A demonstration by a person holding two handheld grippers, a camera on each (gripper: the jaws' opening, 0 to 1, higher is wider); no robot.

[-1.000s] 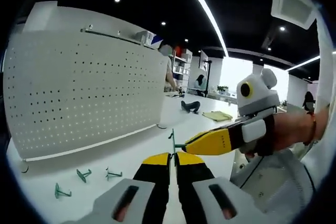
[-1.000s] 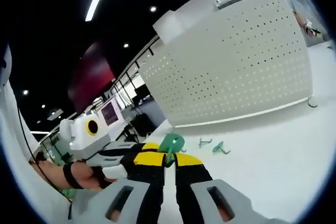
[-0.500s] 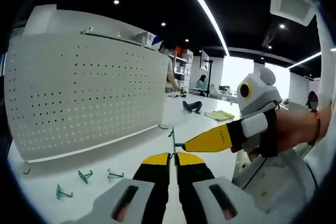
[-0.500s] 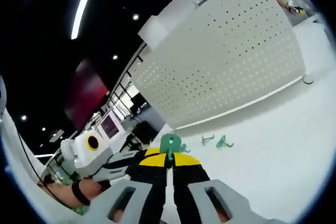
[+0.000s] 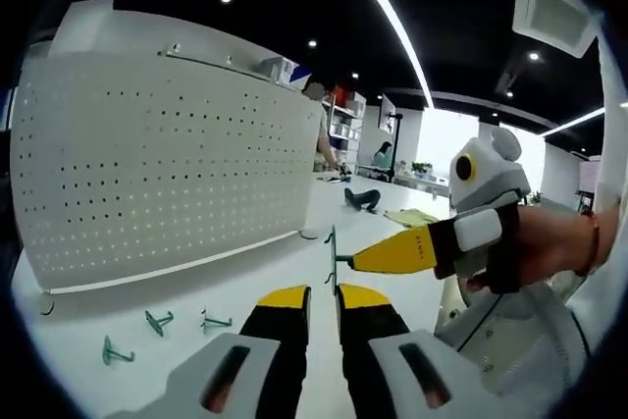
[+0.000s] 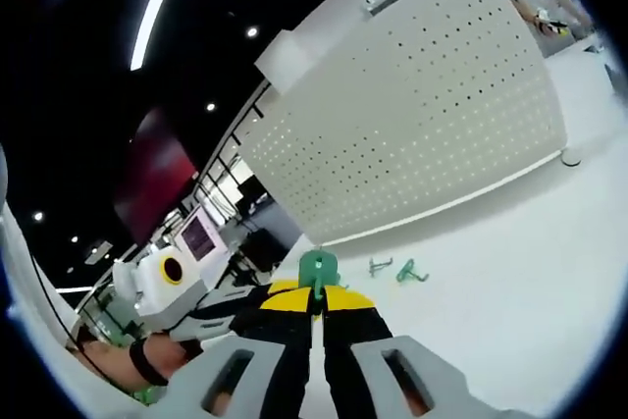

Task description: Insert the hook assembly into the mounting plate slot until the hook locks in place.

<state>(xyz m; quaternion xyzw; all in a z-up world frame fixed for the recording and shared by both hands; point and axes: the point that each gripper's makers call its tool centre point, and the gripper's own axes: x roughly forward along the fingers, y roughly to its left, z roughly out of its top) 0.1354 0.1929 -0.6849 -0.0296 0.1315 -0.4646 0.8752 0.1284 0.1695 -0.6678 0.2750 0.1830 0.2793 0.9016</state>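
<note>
Right gripper (image 6: pixel 316 293) is clenched on the green hook (image 6: pixel 318 268), left gripper (image 5: pixel 322 293) released just below it, pegboard (image 5: pixel 157 174) well apart across the counter (image 5: pixel 245 291); risk: hook twists in that tip-only pinch and misses the slot.

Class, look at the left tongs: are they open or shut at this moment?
Open. In the left gripper view the left tongs show a clear gap between their yellow tips, and the green hook is gripped by the right tongs just above them.

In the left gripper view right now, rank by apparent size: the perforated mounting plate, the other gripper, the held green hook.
1. Perforated mounting plate, largest by far.
2. Right gripper, though it is nearer the camera.
3. Green hook, a thin sliver at that gripper's tip.
</note>
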